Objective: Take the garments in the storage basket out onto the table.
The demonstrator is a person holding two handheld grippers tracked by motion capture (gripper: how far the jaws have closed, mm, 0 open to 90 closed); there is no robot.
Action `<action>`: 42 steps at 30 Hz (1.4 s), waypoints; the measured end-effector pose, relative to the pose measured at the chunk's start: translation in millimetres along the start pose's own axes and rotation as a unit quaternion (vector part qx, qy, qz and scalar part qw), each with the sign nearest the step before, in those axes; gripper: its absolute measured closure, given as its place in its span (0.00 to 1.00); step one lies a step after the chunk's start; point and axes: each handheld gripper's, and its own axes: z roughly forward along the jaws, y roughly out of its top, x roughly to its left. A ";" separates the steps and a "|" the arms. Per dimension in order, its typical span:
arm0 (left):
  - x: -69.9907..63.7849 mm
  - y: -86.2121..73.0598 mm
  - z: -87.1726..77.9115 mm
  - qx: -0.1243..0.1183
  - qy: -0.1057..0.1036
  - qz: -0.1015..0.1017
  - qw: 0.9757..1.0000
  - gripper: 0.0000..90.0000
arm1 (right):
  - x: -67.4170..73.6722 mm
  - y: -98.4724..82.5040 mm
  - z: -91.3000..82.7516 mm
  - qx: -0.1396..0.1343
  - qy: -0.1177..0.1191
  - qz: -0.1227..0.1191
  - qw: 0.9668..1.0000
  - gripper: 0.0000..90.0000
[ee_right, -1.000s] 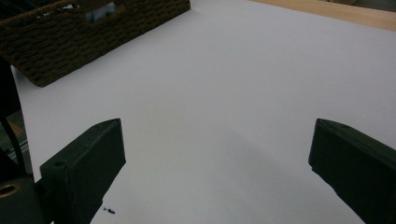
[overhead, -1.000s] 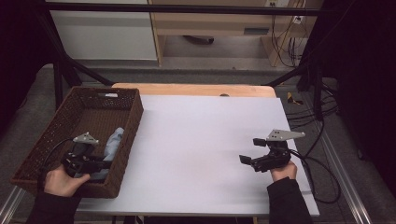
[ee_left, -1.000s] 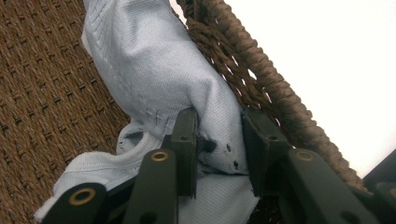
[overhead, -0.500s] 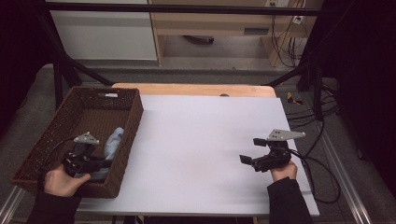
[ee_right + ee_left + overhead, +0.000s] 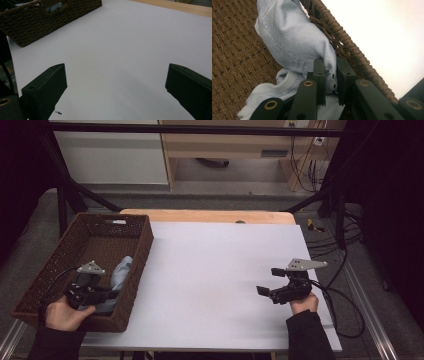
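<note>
**Jaws: left clamped on cloth in basket, right spread over bare table**

Jaws of my left gripper [image 5: 329, 75] have just been closing and now pinch a fold of the pale blue cloth [image 5: 294, 40] between the pads; in the left gripper view the fabric bulges out above the two black fingers [image 5: 319, 75] and bunches below them.

Item 1, pale blue cloth: lies inside the woven basket [image 5: 60, 265], heaped against the basket's long wall that faces the table's middle, toward the near end of the basket. In the high view the cloth [image 5: 120, 272] rises partway up that wall.

Item 2, woven basket: brown wicker, rectangular, with a handle slot in its far end wall. It is my landmark, standing at the left edge of the white table [image 5: 220, 270].

Item 3, left gripper [image 5: 102, 295]: inside the basket at its near end, held by my left hand [image 5: 62, 315], which rests at the basket's near rim.

Item 4, right gripper [image 5: 267, 282]: well apart from the basket, across the table on its right side, held by my right hand [image 5: 302, 302]. Its jaws stand wide apart with nothing between them, pointing back toward the basket [image 5: 50, 15] over bare tabletop.
</note>
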 end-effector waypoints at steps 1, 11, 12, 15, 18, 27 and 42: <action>0.4 -0.2 -0.9 -0.002 0.002 -0.002 1.000 0.88 | 0.0 0.0 0.0 0.000 0.000 0.000 1.000 0.05; 3.5 -1.4 -8.8 -0.015 0.005 -0.005 1.000 0.88 | -0.1 -0.1 0.4 0.000 0.000 0.000 1.000 0.05; 3.5 -1.4 -8.8 -0.015 0.005 -0.005 1.000 0.88 | -0.1 -0.1 0.4 0.000 0.000 0.000 1.000 0.05; 4.8 -2.0 -12.2 -0.022 0.010 -0.006 1.000 0.88 | -0.1 -0.1 0.8 0.000 -0.001 0.000 1.000 0.05; 5.1 -2.3 -14.1 -0.026 0.011 -0.007 1.000 0.88 | -0.1 -0.1 0.8 0.000 -0.001 0.000 1.000 0.05; 9.4 -4.4 -23.7 -0.042 0.013 -0.012 0.999 0.89 | -0.3 -0.1 0.5 0.000 0.000 -0.001 1.000 0.05; 13.1 -6.4 -39.2 -0.065 0.022 -0.014 0.998 0.89 | -0.2 -0.3 1.1 0.001 -0.001 -0.001 1.000 0.05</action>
